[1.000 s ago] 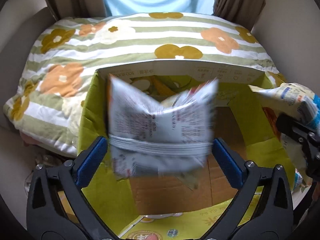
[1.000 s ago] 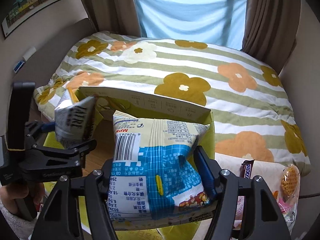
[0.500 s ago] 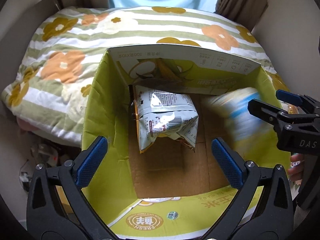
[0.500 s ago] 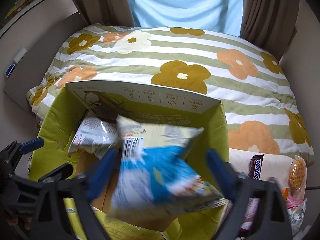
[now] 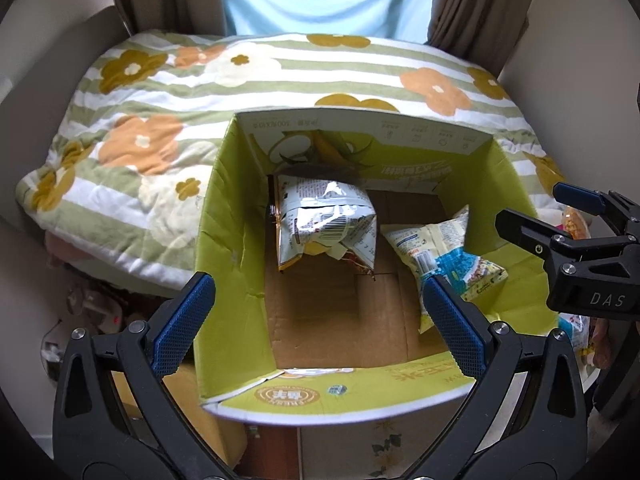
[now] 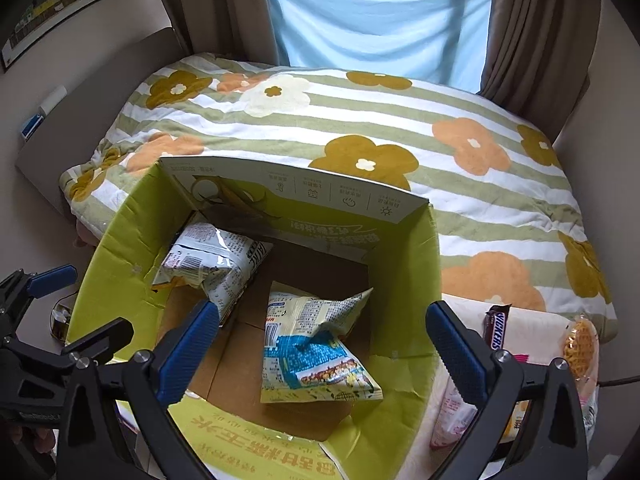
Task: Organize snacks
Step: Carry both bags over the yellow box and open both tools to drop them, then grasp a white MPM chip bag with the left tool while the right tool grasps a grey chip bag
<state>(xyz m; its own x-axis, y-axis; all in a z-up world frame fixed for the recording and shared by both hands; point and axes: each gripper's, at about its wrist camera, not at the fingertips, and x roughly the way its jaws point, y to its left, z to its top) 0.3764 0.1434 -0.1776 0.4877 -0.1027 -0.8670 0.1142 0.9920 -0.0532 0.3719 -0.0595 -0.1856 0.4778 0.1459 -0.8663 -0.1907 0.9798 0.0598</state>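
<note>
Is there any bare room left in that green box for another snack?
Yes. The box floor is bare cardboard toward the near wall, in front of the silver bag and left of the blue bag. The far left corner and right side are taken by the bags.

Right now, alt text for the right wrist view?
Open right claw hovers over a green cardboard box holding a silver snack bag and a blue-and-yellow snack bag. A Snickers bar lies outside, right of the box.
</note>
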